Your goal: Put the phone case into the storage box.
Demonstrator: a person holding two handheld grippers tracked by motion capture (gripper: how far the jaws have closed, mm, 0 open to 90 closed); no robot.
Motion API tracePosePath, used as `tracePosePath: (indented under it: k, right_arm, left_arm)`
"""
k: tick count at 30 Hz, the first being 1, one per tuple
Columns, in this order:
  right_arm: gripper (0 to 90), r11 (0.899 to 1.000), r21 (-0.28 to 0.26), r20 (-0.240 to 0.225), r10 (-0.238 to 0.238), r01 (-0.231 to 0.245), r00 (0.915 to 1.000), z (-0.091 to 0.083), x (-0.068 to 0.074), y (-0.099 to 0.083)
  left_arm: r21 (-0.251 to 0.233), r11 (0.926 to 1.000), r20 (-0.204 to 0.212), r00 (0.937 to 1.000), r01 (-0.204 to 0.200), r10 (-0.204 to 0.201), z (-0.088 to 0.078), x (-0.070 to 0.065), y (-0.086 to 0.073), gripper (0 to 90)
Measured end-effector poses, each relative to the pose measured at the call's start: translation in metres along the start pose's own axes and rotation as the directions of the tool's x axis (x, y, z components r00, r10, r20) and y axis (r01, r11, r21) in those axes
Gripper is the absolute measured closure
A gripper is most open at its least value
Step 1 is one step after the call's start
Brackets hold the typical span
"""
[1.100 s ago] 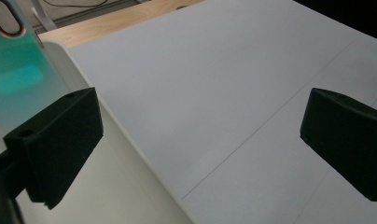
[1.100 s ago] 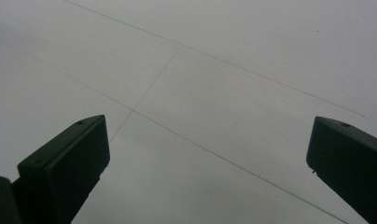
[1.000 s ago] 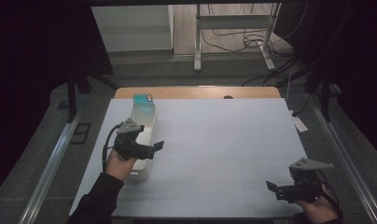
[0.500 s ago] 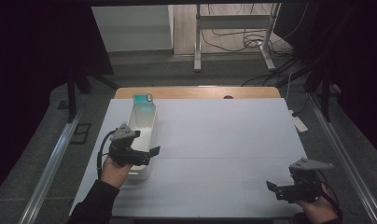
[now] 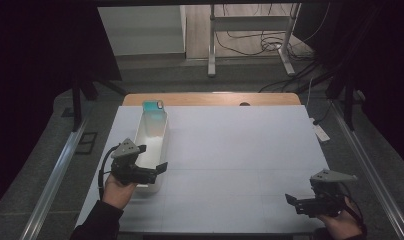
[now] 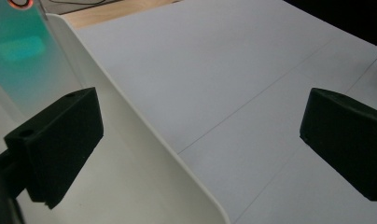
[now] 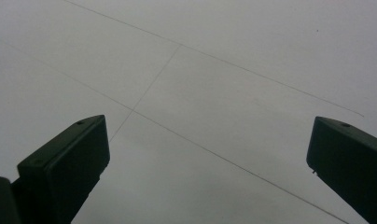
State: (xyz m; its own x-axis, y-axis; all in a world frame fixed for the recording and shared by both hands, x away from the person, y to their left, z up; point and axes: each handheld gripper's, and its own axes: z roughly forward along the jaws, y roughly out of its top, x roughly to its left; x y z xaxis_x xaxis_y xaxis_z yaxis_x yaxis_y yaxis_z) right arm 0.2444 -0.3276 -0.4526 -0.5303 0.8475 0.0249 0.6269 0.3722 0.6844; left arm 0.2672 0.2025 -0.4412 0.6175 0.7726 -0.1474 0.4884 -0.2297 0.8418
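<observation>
A long white bin (image 5: 154, 131) lies lengthwise along the left side of the white table (image 5: 240, 150). A teal translucent piece (image 5: 151, 106) stands at its far end. My left gripper (image 5: 152, 170) is open at the bin's near end. In the left gripper view this gripper (image 6: 205, 140) straddles the bin's right wall (image 6: 130, 154), one jaw inside the bin and the other over the table, and the teal piece (image 6: 18, 51) shows at the upper left. My right gripper (image 5: 296, 204) is open and holds nothing above the table's near right corner. Below it (image 7: 205, 154) there is only the bare tabletop (image 7: 200, 70).
A wooden strip (image 5: 215, 98) runs along the table's far edge. Metal rails (image 5: 55, 175) flank both sides of the table. Cables and a stand's legs (image 5: 250, 45) lie on the floor beyond it. A small white object (image 5: 321, 132) sits just off the right edge.
My left gripper has drawn back along the bin towards its near end, a little to the left. The right gripper has stayed where it was.
</observation>
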Motion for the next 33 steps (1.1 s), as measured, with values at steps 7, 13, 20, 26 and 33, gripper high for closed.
tracePosePath:
  k: [7, 13, 20, 26, 33]
  right_arm:
    - [0.0, 1.0, 0.002, 0.002, 0.0, 0.0, 1.0, 0.0, 0.0, 0.0]
    - [0.0, 1.0, 0.002, 0.003, 0.0, 0.0, 1.0, 0.0, 0.0, 0.0]
    - [0.0, 1.0, 0.004, 0.003, 0.0, 0.0, 1.0, 0.0, 0.0, 0.0]
    - [0.0, 1.0, 0.005, 0.005, 0.0, 0.0, 1.0, 0.001, 0.001, 0.0]
    - [0.0, 1.0, 0.009, 0.006, 0.001, -0.001, 1.0, 0.001, 0.001, 0.0]
  left_arm:
    - [-0.004, 0.9999, -0.009, 0.9999, 0.013, -0.013, -0.009, 0.001, -0.007, 0.1]
    - [-0.011, 0.9997, -0.016, 0.9996, 0.022, -0.022, -0.016, 0.001, -0.012, 0.1]
    - [-0.017, 0.9988, -0.023, 0.9987, 0.045, -0.046, -0.026, 0.002, -0.021, 0.1]
    - [-0.027, 0.998, -0.035, 0.9977, 0.057, -0.057, -0.034, 0.002, -0.027, 0.2]
    - [-0.024, 0.9973, -0.05, 0.9963, 0.069, -0.07, -0.043, 0.002, -0.036, 0.2]
